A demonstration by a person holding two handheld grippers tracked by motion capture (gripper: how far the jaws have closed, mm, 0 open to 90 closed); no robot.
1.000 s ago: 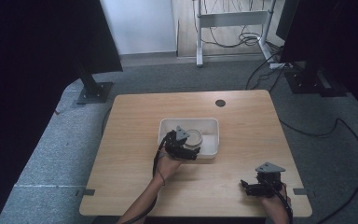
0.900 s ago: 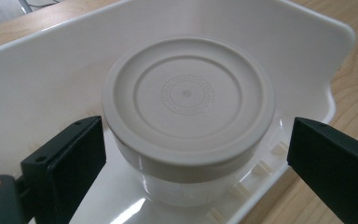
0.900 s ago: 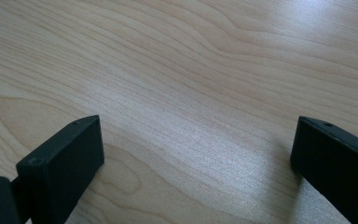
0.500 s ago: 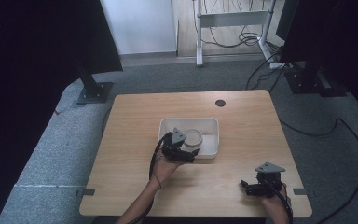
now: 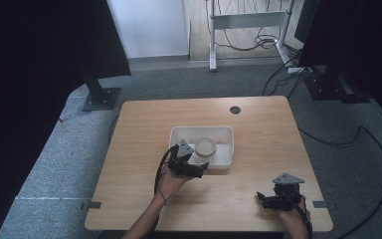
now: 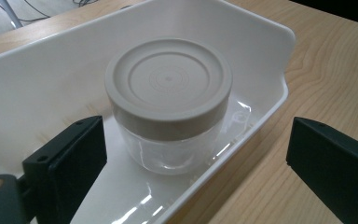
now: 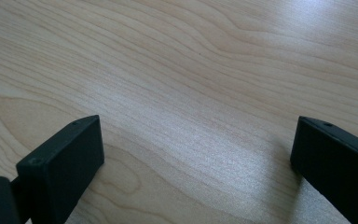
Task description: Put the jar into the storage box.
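Observation:
A clear jar (image 5: 205,146) with a beige lid (image 6: 168,84) stands upright in a white tray (image 5: 179,134) at the table's middle. My left gripper (image 5: 203,167) hovers at the tray's near wall, open, pointing at the jar (image 6: 168,149) from close by. In the left gripper view one jaw is over the tray's floor (image 6: 121,196) and the other is outside, over the wood; neither touches the jar. My right gripper (image 5: 261,197) rests low near the front right edge, open (image 7: 196,144), with nothing but bare wood between its jaws.
The wooden table (image 5: 144,124) has a dark round cable hole (image 5: 235,109) at the back right. Black stands (image 5: 99,97) and cables (image 5: 368,139) sit on the grey floor around the table.
My left gripper has drawn back a little from the jar toward the table's front edge. The jar, tray and right gripper have stayed put.

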